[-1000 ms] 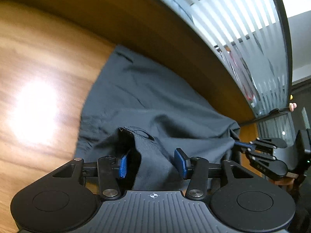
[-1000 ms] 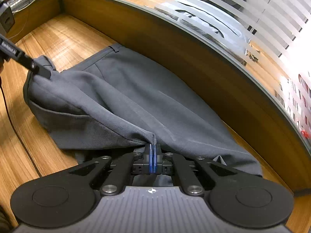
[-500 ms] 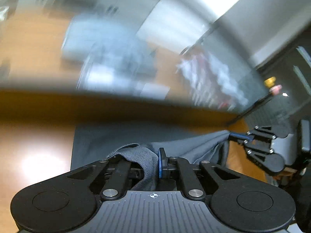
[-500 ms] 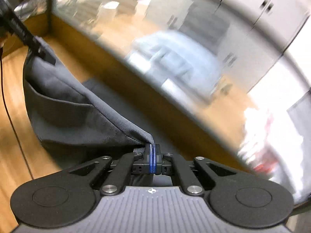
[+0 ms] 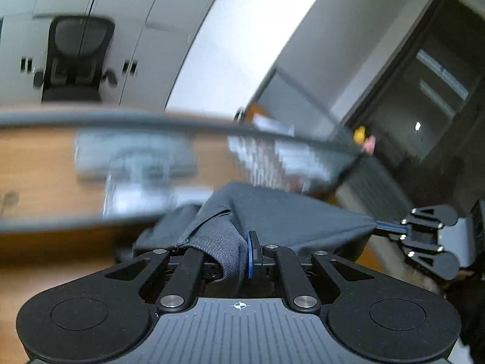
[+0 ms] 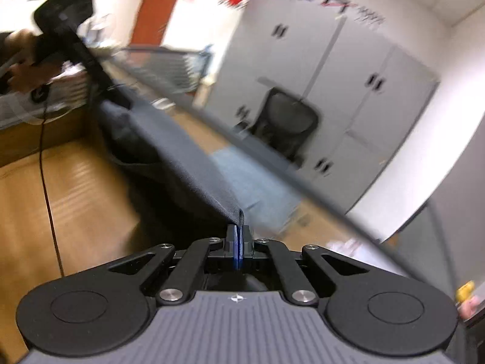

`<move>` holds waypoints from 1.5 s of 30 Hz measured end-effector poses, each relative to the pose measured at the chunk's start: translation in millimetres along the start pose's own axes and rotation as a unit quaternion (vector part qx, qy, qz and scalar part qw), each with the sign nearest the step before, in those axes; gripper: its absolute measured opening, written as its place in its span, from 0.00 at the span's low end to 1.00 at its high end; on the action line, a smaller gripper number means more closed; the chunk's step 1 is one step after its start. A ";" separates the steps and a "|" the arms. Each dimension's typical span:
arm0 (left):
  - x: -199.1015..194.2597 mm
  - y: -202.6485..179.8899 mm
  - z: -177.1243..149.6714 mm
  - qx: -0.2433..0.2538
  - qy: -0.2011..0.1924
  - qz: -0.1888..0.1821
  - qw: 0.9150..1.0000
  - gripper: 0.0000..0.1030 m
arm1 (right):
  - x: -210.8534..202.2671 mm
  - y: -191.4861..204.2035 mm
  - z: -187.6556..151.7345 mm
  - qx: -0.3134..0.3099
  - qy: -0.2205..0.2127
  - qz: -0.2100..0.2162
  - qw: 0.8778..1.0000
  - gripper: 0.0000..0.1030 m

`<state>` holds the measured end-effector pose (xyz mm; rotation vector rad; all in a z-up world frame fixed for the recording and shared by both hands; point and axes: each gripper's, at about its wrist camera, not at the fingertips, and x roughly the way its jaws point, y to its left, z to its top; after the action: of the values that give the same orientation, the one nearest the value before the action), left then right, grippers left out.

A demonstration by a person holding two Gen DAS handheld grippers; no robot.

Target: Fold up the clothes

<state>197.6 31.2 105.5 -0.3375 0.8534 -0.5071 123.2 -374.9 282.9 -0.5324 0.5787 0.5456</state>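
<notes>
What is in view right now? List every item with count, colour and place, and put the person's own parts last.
grey garment: one, dark grey, stretched in the air between the two grippers above the table.
wooden table: one, brown, below the garment.
office chair: one, black, behind the glass partition.
cabinets: a row, pale grey, against the far wall.
cable: one, black, hanging over the table at left.
left gripper: one, black with blue pads, shut on the garment.
right gripper: one, black with blue pads, shut on the garment edge.
left hand: one, holding the left gripper.
</notes>
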 end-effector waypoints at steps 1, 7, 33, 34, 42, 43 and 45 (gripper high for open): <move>1.8 6.3 -17.8 -0.008 0.015 0.002 1.000 0.11 | 0.0 16.3 -7.9 -0.004 0.014 0.014 1.000 0.00; 15.2 39.8 -127.3 -0.058 0.095 -0.001 0.994 0.11 | 18.5 115.1 -61.9 -0.015 0.106 0.088 0.990 0.00; 63.0 64.2 -306.4 -0.013 0.251 0.145 0.957 0.14 | 62.5 262.1 -208.1 0.057 0.245 0.189 0.949 0.03; 61.2 67.7 -302.6 -0.011 0.249 0.157 0.956 0.14 | 57.7 255.2 -208.7 0.068 0.242 0.187 0.950 0.03; 57.0 96.1 -279.2 -0.079 0.236 0.198 0.948 0.18 | 24.4 161.9 -234.4 0.150 0.229 0.089 0.958 0.13; 55.6 96.2 -277.5 -0.090 0.229 0.199 0.949 0.18 | 23.8 152.0 -240.0 0.154 0.232 0.079 0.957 0.13; 52.7 96.4 -274.3 -0.112 0.215 0.201 0.949 0.20 | 23.9 134.9 -250.5 0.161 0.238 0.064 0.956 0.13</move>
<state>39.4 59.9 -142.4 -0.2527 1.3751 -0.0976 -32.2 -419.1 47.5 -0.3139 1.1475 0.4316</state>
